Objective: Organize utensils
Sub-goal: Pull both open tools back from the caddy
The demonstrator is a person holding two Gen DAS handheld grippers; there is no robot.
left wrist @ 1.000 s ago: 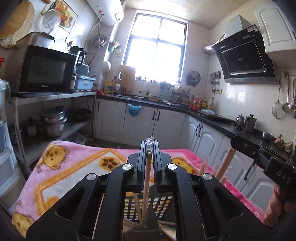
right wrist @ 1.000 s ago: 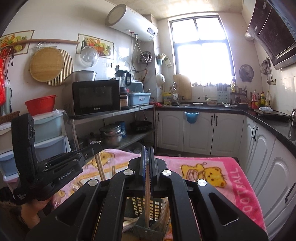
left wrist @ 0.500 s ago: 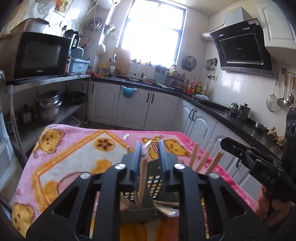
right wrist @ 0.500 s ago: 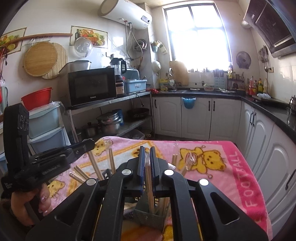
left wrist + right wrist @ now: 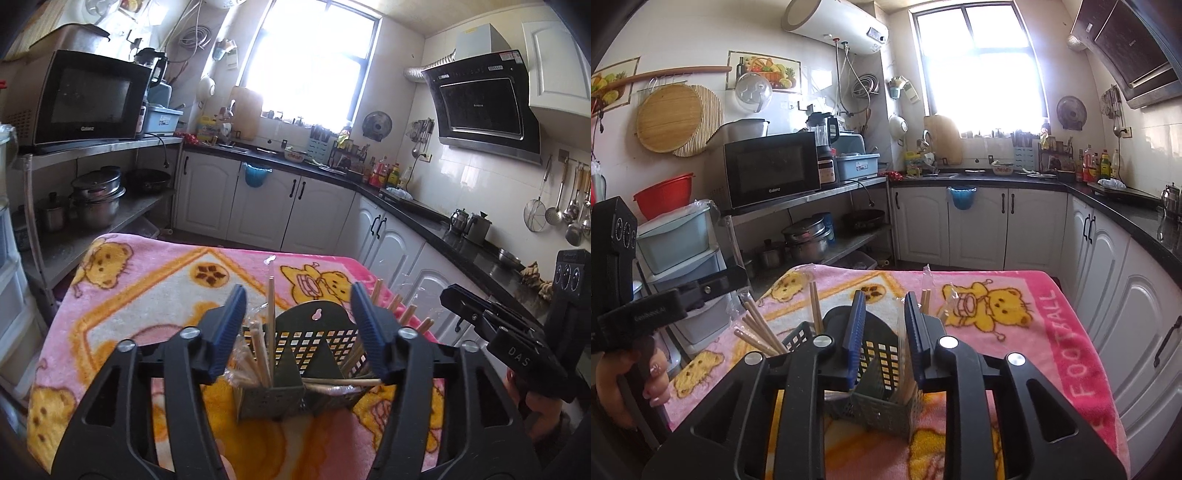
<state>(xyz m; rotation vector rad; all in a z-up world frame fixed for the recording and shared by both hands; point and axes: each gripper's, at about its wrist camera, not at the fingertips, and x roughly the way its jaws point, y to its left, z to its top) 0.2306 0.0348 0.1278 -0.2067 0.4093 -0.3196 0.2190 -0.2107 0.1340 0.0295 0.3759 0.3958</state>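
Chopsticks (image 5: 270, 325) stand in one perforated holder (image 5: 317, 336) on the blanket-covered counter (image 5: 147, 295), too bunched to count. Two tools flank it: left tool (image 5: 297, 332) and right tool (image 5: 881, 332), jaws opening, gripping nothing.

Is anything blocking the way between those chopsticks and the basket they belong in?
No, nothing visible is. The chopsticks already stand in the slotted basket on the pink blanket. The jaws of both the left gripper and right gripper are opening, gripping nothing.
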